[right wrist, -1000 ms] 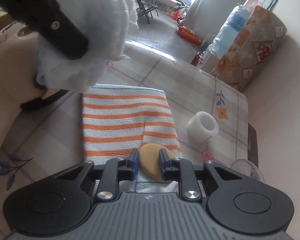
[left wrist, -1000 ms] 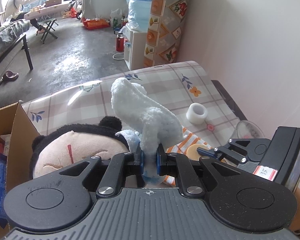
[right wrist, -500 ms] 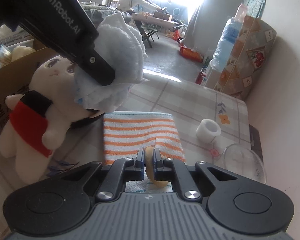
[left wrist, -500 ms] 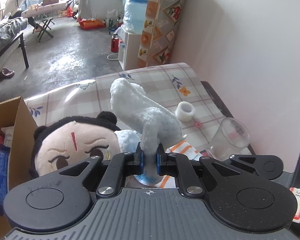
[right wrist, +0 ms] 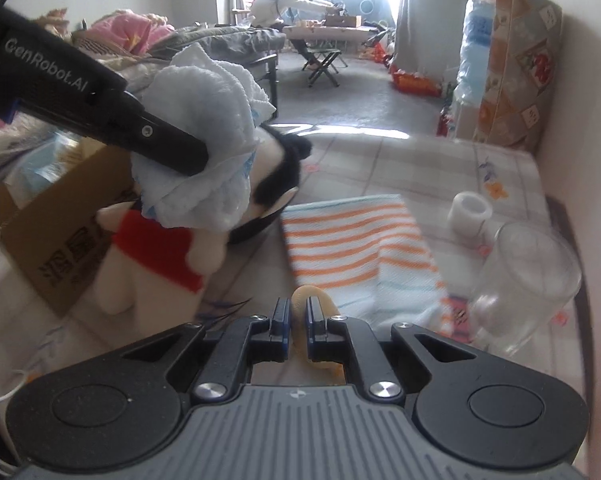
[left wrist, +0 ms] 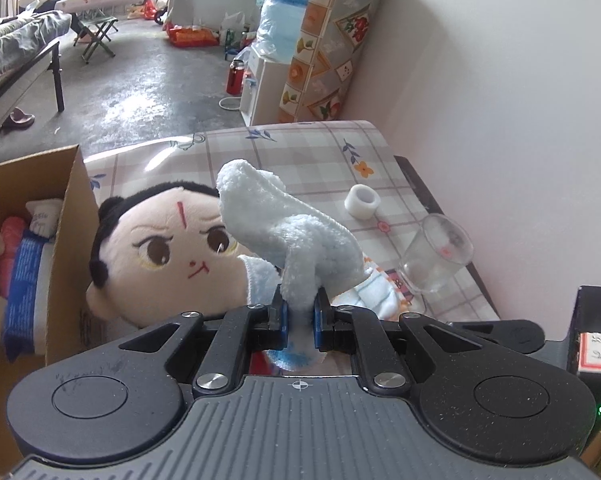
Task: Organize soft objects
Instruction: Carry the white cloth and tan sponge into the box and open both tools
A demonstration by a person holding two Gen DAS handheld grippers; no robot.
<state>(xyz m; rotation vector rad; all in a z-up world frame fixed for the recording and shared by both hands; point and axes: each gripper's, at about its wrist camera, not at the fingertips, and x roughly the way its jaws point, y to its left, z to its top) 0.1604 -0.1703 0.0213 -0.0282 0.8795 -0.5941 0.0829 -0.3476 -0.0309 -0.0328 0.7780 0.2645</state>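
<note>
Left tool (left wrist: pixel 298 318) clamped on a pale blue sock (left wrist: pixel 284 232), which rises bunched above the pads; seen from the right wrist, the same tool's arm reads "GenRobot.AI" in white letters, sock (right wrist: pixel 204 128) wadded at its tip. Right tool (right wrist: pixel 297 322) closed on a thin tan soft piece (right wrist: pixel 310 298), held edge-on between the pads; what it is, cannot tell. Just beyond the right tool, an orange-striped towel (right wrist: pixel 352 240) lies flat on the table (left wrist: pixel 300 160). Doll (left wrist: pixel 164 248) with black hair and red forehead mark lies left of the sock, against a cardboard box (left wrist: pixel 70 240). Box side carries dark printed characters, not readable. Clear cup (left wrist: pixel 436 256) and white ring (left wrist: pixel 362 200) sit right of the towel, near the wall. Small red-bordered label on the right tool's body in the left view, writing illegible.
</note>
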